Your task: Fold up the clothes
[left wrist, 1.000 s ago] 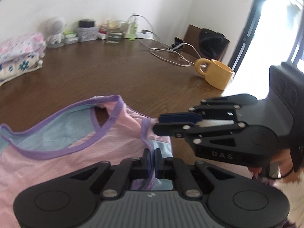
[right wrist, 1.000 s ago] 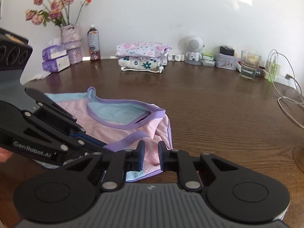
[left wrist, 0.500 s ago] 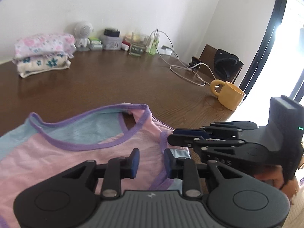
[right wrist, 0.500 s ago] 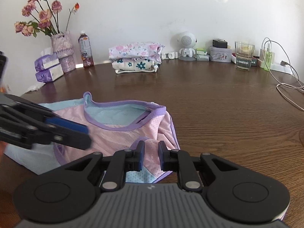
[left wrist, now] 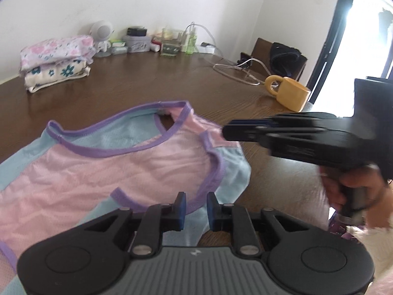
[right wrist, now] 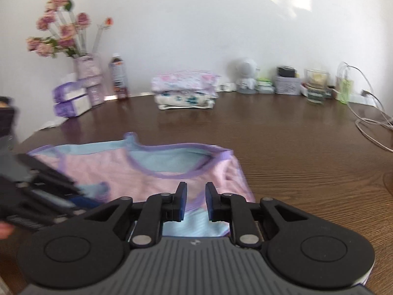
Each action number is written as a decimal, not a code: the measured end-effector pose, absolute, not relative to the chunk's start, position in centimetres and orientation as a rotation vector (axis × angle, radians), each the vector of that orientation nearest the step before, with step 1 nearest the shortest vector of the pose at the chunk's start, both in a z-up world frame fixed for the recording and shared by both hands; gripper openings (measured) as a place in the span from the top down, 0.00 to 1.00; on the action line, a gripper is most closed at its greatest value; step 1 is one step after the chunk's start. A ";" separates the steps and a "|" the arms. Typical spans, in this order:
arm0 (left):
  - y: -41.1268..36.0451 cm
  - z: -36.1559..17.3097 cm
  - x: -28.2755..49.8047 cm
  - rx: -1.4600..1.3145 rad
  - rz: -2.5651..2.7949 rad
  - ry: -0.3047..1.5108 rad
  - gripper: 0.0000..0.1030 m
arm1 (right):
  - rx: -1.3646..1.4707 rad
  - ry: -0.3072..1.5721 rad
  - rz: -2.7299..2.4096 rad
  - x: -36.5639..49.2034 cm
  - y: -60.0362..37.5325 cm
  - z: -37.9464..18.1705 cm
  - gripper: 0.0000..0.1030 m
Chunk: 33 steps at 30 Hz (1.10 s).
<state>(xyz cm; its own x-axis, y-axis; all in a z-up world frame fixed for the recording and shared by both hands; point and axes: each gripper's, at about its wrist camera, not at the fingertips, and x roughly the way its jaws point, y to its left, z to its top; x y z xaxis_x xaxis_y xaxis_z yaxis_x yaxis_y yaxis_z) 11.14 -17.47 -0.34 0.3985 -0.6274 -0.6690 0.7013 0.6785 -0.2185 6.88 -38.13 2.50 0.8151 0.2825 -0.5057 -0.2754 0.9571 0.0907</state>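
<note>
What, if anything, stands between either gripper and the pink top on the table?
Nothing visible does. The left gripper and the right gripper both hover open right over the near edge of the top, with only air in between. The mug and the folded pile sit well clear.

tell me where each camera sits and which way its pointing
Left wrist: on the left gripper, facing right across the pink top toward the yellow mug; the right gripper and hand show.
Right wrist: on the right gripper, facing the wall and flower vase; the left gripper shows blurred at left.
Shared: top, folded stack, table.
</note>
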 end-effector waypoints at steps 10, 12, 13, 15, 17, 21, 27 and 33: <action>-15.1 0.9 10.3 0.031 -0.840 0.750 0.84 | -0.057 0.631 0.294 7.3 -35.7 0.2 0.84; -13.8 1.1 10.1 0.022 -0.803 0.742 0.84 | -0.057 0.629 0.292 7.4 -35.6 0.0 0.84; -13.1 1.2 10.0 0.019 -0.780 0.741 0.84 | -0.056 0.629 0.290 7.4 -35.6 -0.1 0.84; -11.9 1.0 10.2 0.005 -0.727 0.751 0.84 | -0.049 0.629 0.285 7.3 -35.6 -0.2 0.81; -11.2 0.5 10.5 0.001 -0.703 0.765 0.83 | -0.045 0.624 0.280 7.1 -35.6 -0.3 0.81; -10.3 -0.3 11.0 -0.008 -0.669 0.783 0.82 | -0.039 0.625 0.272 7.0 -35.2 -0.3 0.72; -9.0 0.4 10.0 -0.061 -0.650 0.715 0.49 | 0.002 0.535 0.274 5.1 -33.7 1.3 0.35; -5.6 1.6 6.7 -0.116 -0.544 0.579 0.09 | 0.060 0.477 0.360 3.3 -31.5 2.3 0.00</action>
